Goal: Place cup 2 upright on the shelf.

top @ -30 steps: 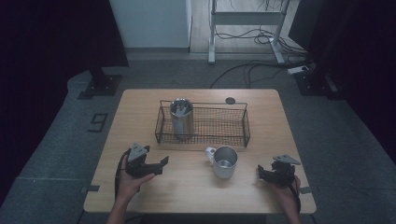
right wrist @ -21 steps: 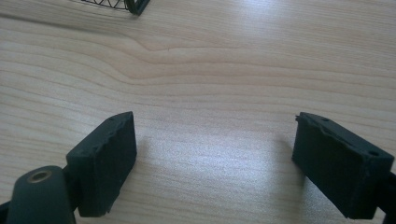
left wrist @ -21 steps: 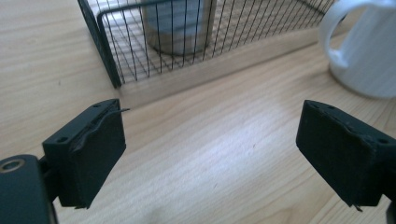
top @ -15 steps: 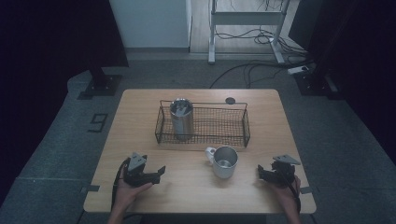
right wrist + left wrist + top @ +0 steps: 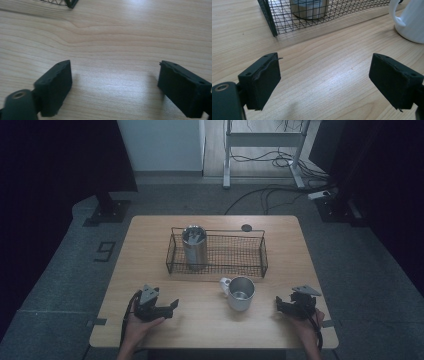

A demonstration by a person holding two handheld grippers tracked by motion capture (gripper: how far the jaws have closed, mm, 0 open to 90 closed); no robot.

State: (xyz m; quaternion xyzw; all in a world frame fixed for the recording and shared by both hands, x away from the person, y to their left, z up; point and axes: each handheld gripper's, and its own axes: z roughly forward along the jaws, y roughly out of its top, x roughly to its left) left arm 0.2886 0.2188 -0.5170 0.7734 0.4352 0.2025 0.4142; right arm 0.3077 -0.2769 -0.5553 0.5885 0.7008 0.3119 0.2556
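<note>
My left gripper (image 5: pixel 174 306) lies near the table's front left, pointing right toward a mug (image 5: pixel 240 293). Its jaws stand open and have just been closing, with only bare wood between them (image 5: pixel 324 67). The mug, steel inside with a white handle on its left, stands in front of a black wire basket (image 5: pixel 260 255). A steel tumbler (image 5: pixel 194 247) stands upright in the basket's left end. My right gripper (image 5: pixel 278 304) rests near the front right, pointing left at the mug, open over bare wood (image 5: pixel 115 72). In the left gripper view the mug (image 5: pixel 412 22) is at the upper right.
The wooden table (image 5: pixel 145 250) stands on a grey floor. A small black disc (image 5: pixel 246 227) lies behind the basket. The basket's corner (image 5: pixel 269 20) and the tumbler (image 5: pixel 309 10) show ahead of the left jaws. Cables and a metal stand (image 5: pixel 260 140) are beyond the table.
My left hand has drawn back a little toward the table's near edge. The right hand, the mug and the basket have stayed where they were.
</note>
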